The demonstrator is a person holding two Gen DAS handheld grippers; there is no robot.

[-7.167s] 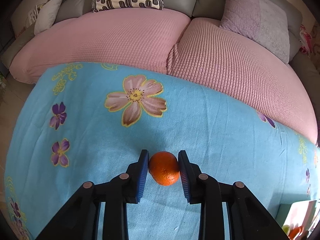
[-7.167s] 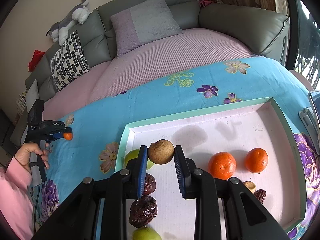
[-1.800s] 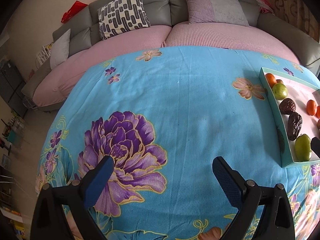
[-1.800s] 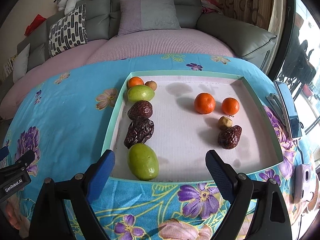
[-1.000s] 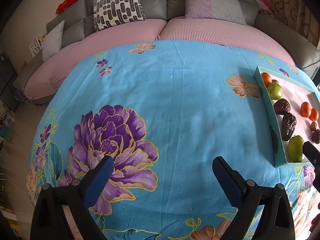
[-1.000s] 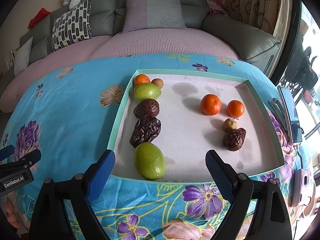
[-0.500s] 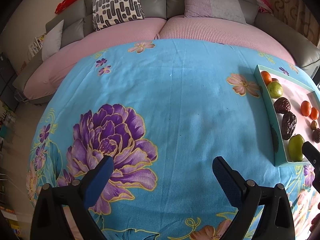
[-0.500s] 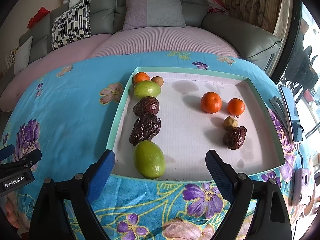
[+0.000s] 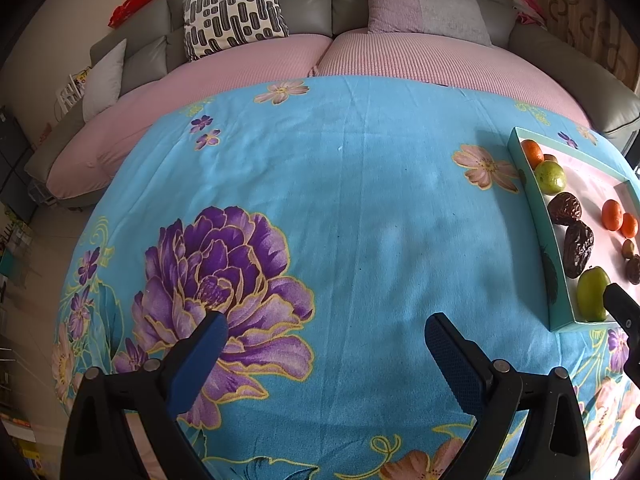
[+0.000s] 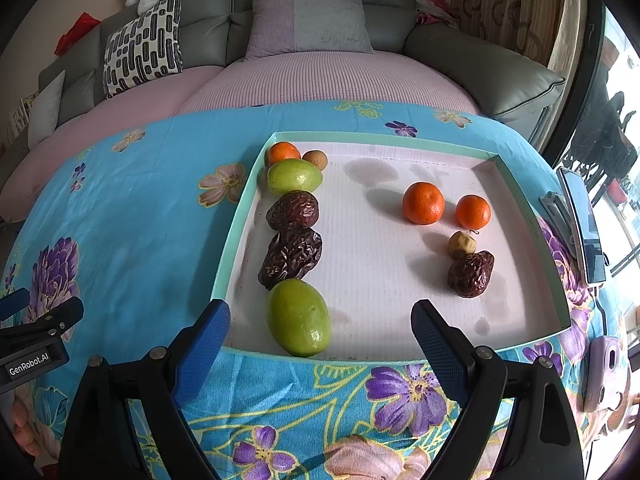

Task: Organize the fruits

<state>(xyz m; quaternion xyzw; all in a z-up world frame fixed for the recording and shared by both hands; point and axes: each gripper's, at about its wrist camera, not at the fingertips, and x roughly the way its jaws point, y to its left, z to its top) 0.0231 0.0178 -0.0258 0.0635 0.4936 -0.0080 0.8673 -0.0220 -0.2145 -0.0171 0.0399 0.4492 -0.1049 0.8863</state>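
A shallow mint-rimmed tray (image 10: 384, 138) with a white floor lies on the blue flowered cloth. Along its left wall sit an orange (image 10: 282, 153), a small brown fruit (image 10: 315, 159), a green fruit (image 10: 294, 176), two dark dates (image 10: 293, 210) and a larger green fruit (image 10: 298, 317). On the right are two oranges (image 10: 423, 203), a small brown fruit (image 10: 462, 244) and one date (image 10: 471, 274). My right gripper (image 10: 320, 326) is open and empty at the tray's near edge. My left gripper (image 9: 326, 336) is open and empty over bare cloth; the tray (image 9: 538, 216) lies to its right.
A grey sofa with pink seat covers (image 10: 320, 76) and cushions (image 10: 308, 20) curves behind the table. A phone (image 10: 582, 220) and a purple gadget (image 10: 604, 372) lie right of the tray. The left gripper's body (image 10: 36, 344) shows at the left edge of the right wrist view.
Seven seconds ago the left gripper held an orange and the right a brown fruit; both are now open and drawn back, with those fruits in the tray. Over the last second, hardly any movement.
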